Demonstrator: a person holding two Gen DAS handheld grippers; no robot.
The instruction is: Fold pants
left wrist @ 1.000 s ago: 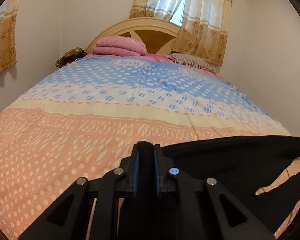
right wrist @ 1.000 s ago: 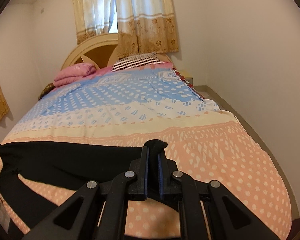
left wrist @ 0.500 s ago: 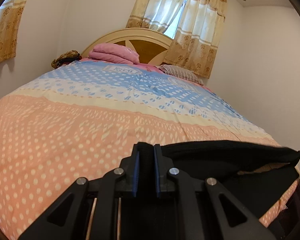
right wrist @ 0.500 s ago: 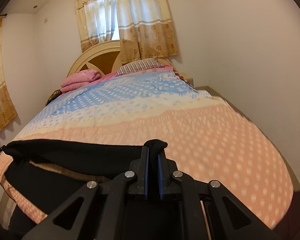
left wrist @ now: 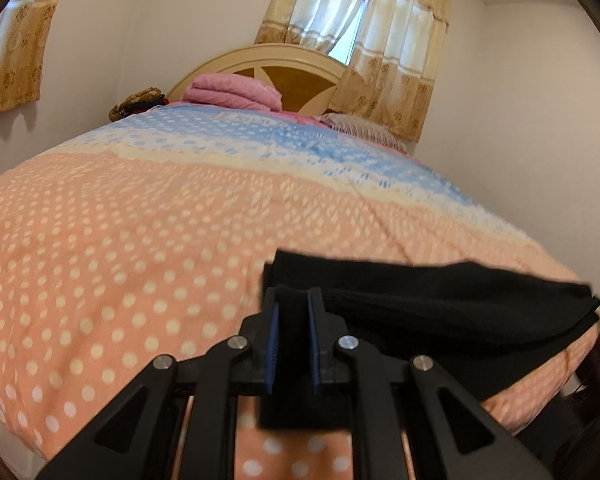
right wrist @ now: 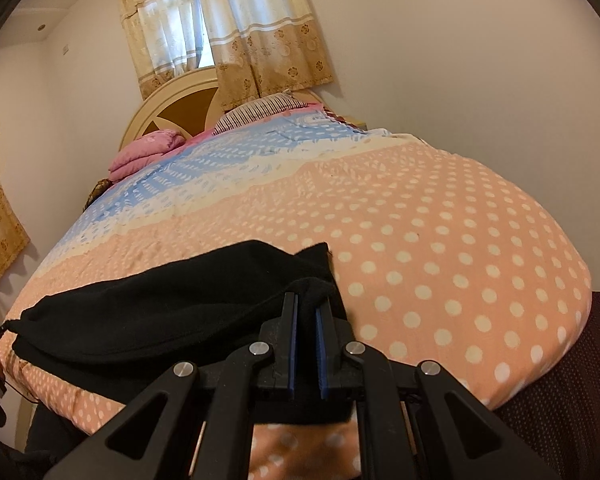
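Black pants (left wrist: 440,304) lie at the near end of the bed, stretched between my two grippers. My left gripper (left wrist: 292,300) is shut on one end of the black cloth; the pants run from it to the right. In the right wrist view the pants (right wrist: 160,312) run to the left, with the cloth doubled over near my right gripper (right wrist: 306,304). That gripper is shut on the other end of the cloth. Part of the pants hangs over the bed's near edge.
The bed has a peach polka-dot and blue quilt (left wrist: 140,240). Folded pink blankets (left wrist: 236,92) and a striped pillow (right wrist: 256,110) lie by the headboard (left wrist: 284,68). Curtains (right wrist: 220,28) hang behind. A white wall (right wrist: 480,60) runs along the right side.
Both grippers have drawn back toward the near edge of the bed, pulling the pants with them. The cloth now lies bunched and doubled at the bed's end.
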